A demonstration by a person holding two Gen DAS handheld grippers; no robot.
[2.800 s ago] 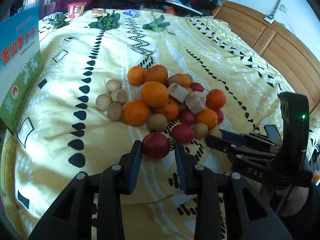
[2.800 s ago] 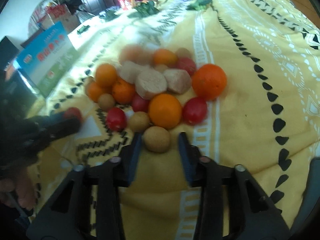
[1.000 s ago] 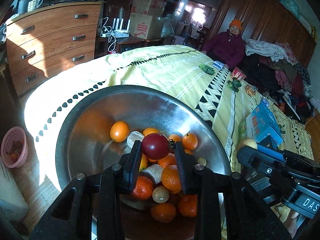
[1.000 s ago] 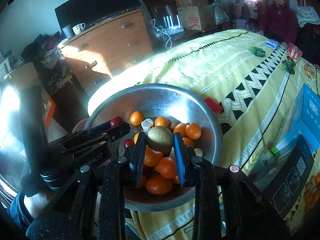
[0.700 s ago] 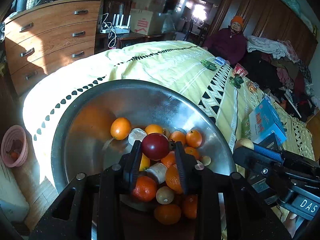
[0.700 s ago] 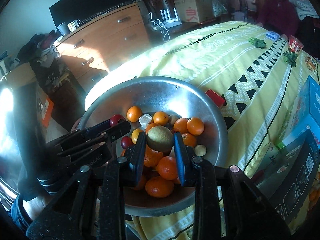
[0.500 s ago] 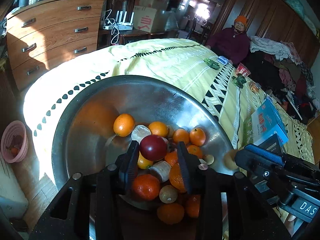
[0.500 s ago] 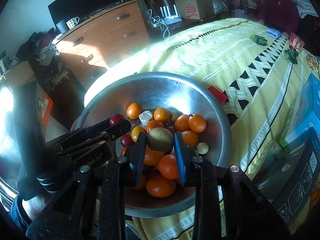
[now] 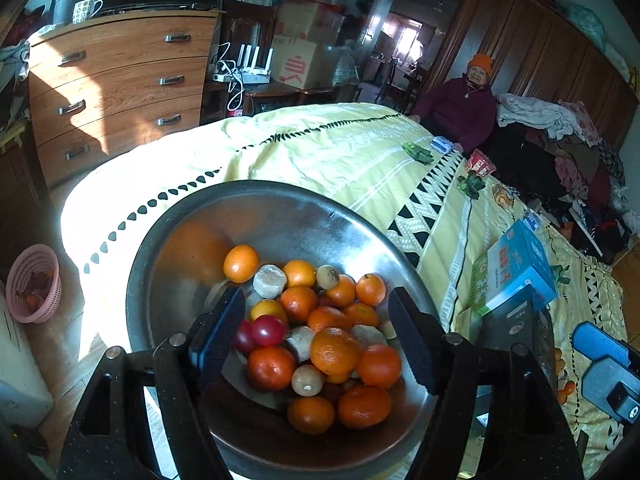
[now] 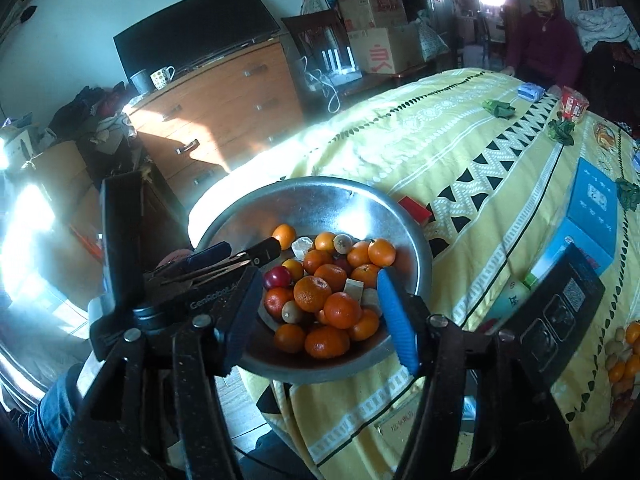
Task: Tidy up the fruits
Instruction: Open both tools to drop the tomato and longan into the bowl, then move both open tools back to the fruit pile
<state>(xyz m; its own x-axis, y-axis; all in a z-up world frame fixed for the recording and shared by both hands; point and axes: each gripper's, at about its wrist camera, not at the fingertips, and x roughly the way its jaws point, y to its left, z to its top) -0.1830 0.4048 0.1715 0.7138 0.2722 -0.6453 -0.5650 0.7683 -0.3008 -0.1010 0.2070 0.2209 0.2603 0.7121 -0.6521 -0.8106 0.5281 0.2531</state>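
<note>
Left wrist view: I see my left gripper (image 9: 316, 336) held over the round stainless-steel bowl (image 9: 304, 216), its jaws spread wide with nothing between them. Below the gap lies the heap of fruit: many glossy orange mandarins (image 9: 335, 350), a few small brown round fruits (image 9: 307, 380), pale cut chunks (image 9: 270, 281) and a dark red round fruit (image 9: 267, 330) resting just beside the left finger's pad. The bowl sits at the near edge of the yellow patterned bedspread (image 9: 340, 152). A blue and green carton (image 9: 516, 264) lies on the cloth to the right, well apart from the bowl.

Right wrist view: my right gripper (image 10: 316, 316) also hangs above the same bowl (image 10: 320, 204), jaws released and empty, blue pads facing inward. My left gripper (image 10: 236, 256) reaches in from the left over the rim, beside the red fruit (image 10: 277, 277). More loose fruit (image 10: 622, 356) remains on the bedspread at the far right edge.
</note>
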